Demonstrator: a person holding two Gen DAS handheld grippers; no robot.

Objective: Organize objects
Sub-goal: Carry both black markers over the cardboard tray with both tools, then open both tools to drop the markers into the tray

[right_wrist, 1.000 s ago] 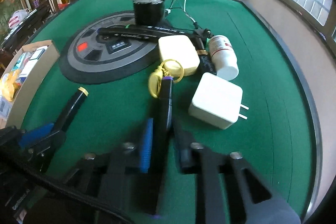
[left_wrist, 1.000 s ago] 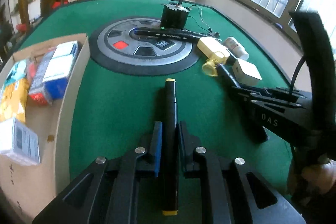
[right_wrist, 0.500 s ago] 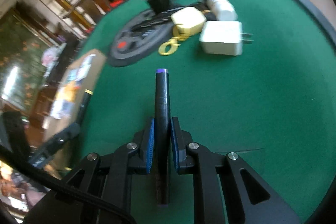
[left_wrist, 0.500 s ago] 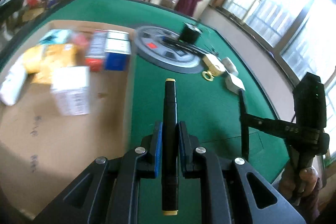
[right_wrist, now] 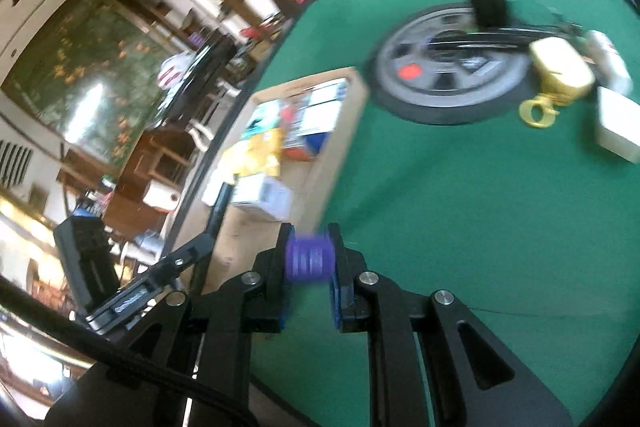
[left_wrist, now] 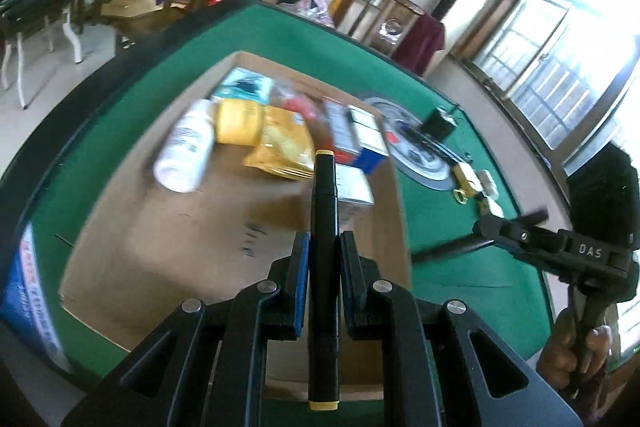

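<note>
**Two markers clamped, both above the table by the cardboard box**

The yellow-capped marker (left_wrist: 325, 227) sits clenched between the blue pads of the left gripper (left_wrist: 325, 263), its black barrel running straight out toward 12 o'clock and its far cap reaching over the small cartons in the cardboard box (left_wrist: 160, 235). The jaws are nearly closed, pressed flat on the barrel.

The purple-capped marker (right_wrist: 309, 259) is gripped the same way by the right gripper (right_wrist: 310, 263); only its ribbed purple end shows, pointing at the camera, with the jaws tight on either side. In the left wrist view this gripper (left_wrist: 496, 227) appears at 3 o'clock, held by a hand (left_wrist: 576, 355).

Inside the box, at 11 to 12 o'clock of the left view, lie a white bottle (left_wrist: 185, 155), a yellow packet (left_wrist: 284, 147) and a red-and-blue carton (left_wrist: 360, 143). The box rests on the green table (right_wrist: 460, 207). Beyond it, at 1 to 2 o'clock in the right view, are a grey round disc (right_wrist: 440, 75), a yellow case (right_wrist: 560, 71) and a white charger (right_wrist: 618, 127), all blurred.
</note>
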